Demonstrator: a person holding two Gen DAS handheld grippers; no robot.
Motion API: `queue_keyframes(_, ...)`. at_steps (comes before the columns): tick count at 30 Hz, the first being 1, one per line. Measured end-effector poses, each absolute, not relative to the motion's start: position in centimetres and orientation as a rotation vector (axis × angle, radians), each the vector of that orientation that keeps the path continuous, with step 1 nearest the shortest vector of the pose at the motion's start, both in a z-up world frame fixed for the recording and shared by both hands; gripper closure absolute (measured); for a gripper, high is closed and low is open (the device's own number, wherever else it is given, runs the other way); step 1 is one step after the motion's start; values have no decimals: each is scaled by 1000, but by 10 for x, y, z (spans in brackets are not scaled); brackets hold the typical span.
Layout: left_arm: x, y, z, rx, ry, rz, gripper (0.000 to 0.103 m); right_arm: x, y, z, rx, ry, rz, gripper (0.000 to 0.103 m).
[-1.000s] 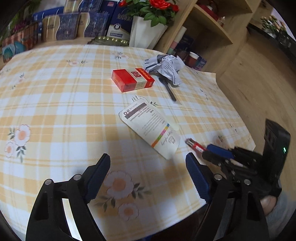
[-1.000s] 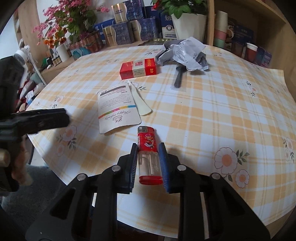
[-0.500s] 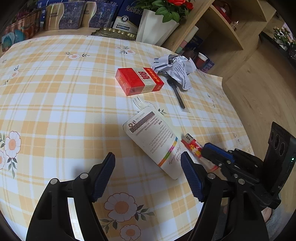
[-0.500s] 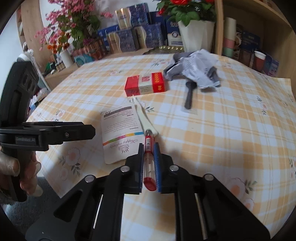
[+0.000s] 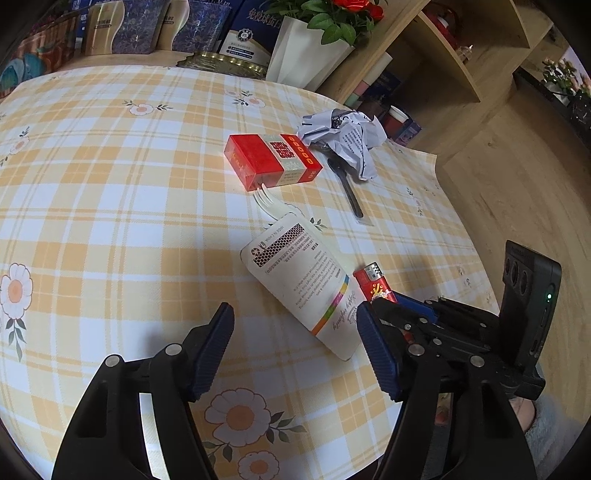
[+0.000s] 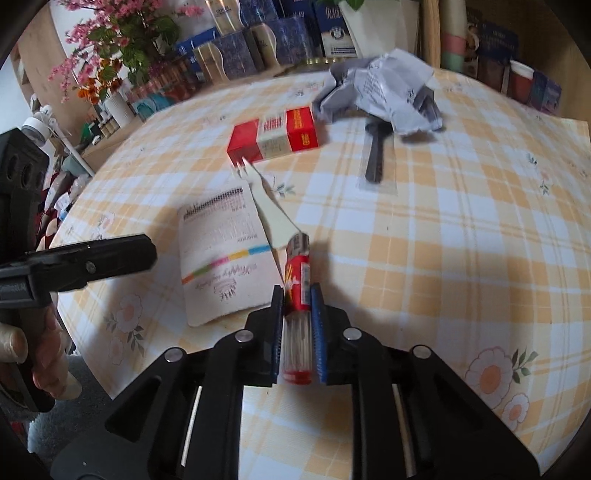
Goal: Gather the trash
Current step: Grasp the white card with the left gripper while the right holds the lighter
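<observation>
My right gripper (image 6: 297,317) is shut on a red lighter (image 6: 296,291) and holds it just over the table, beside a white paper sleeve (image 6: 227,254); both also show in the left wrist view, the lighter (image 5: 373,284) and the sleeve (image 5: 304,277). My left gripper (image 5: 295,350) is open and empty above the table's near edge, just short of the sleeve. A red cigarette box (image 5: 271,160), a white plastic fork (image 5: 271,206), crumpled paper (image 5: 345,138) and a wrapped black spoon (image 5: 347,190) lie farther back.
The round table wears a yellow checked cloth (image 5: 110,206). A white flower pot (image 5: 304,55) and several blue boxes (image 5: 147,29) stand behind it. A wooden shelf (image 5: 443,74) stands at the right, over a wooden floor (image 5: 517,192).
The right gripper has carried the lighter forward, up beside the paper sleeve. The left gripper has moved forward toward the sleeve and stays open.
</observation>
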State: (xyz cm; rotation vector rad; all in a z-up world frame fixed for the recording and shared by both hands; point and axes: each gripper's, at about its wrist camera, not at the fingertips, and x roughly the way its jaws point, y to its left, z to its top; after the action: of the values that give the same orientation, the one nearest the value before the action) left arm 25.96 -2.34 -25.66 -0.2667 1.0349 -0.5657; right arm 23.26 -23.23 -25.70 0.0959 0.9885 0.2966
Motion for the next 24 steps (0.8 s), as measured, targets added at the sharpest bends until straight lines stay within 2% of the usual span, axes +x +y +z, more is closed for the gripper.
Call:
queue_keyframes(2, 260, -24, -257, -272, 1037, -570, 37, 232, -230, -256, 86, 986, 300, 88)
queue_keyframes(7, 264, -23, -260, -293, 1048, -574, 38, 226, -230, -242, 112, 907, 293, 88)
queue_keyframes(13, 271, -23, -262, -338, 1060, -575, 38, 228, -207, -252, 32, 961, 326, 89)
queue_keyframes(20, 286, -22, -271, -425, 1072, -580, 39, 228, -211, -257, 72, 966, 319, 88)
queue_keyframes(24, 300, -21, -277, -523, 1080, -598, 47, 227, -213, -259, 89, 962, 326, 89)
